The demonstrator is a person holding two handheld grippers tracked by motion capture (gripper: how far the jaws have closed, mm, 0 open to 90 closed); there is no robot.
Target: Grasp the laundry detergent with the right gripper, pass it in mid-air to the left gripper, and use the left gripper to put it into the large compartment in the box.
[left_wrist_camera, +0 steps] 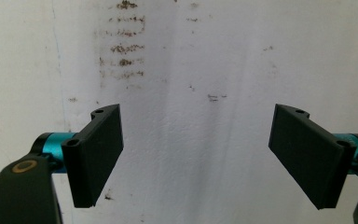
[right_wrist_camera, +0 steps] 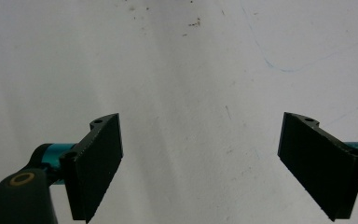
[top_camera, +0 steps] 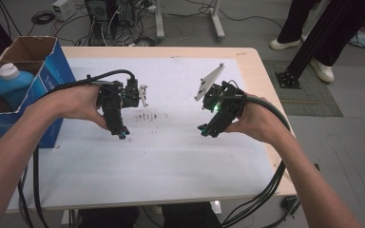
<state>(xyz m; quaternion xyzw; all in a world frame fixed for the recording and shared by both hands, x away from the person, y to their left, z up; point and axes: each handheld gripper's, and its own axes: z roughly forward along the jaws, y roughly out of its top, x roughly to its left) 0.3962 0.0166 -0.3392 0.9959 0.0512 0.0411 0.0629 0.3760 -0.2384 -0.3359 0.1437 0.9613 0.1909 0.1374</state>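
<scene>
Over a white sheet (top_camera: 171, 156) on the table, a person holds a black gripper in each hand, both pointing down at the sheet. My left gripper (top_camera: 122, 134) hovers at centre left, close to a patch of small brown marks (top_camera: 145, 115). In the left gripper view my left gripper (left_wrist_camera: 198, 158) is open, jaws wide apart, with bare sheet between them and brown marks (left_wrist_camera: 123, 49) above. My right gripper (top_camera: 204, 130) hangs at centre right, a green light glowing on its body. In the right gripper view my right gripper (right_wrist_camera: 200, 165) is open over plain white sheet, holding nothing.
A blue cardboard box (top_camera: 38, 76) stands at the table's left edge with a blue white-capped bottle (top_camera: 10, 84) inside. Black cables (top_camera: 266, 190) trail off the front edge. A person's legs (top_camera: 309, 28) and a black frame stand beyond the far right corner.
</scene>
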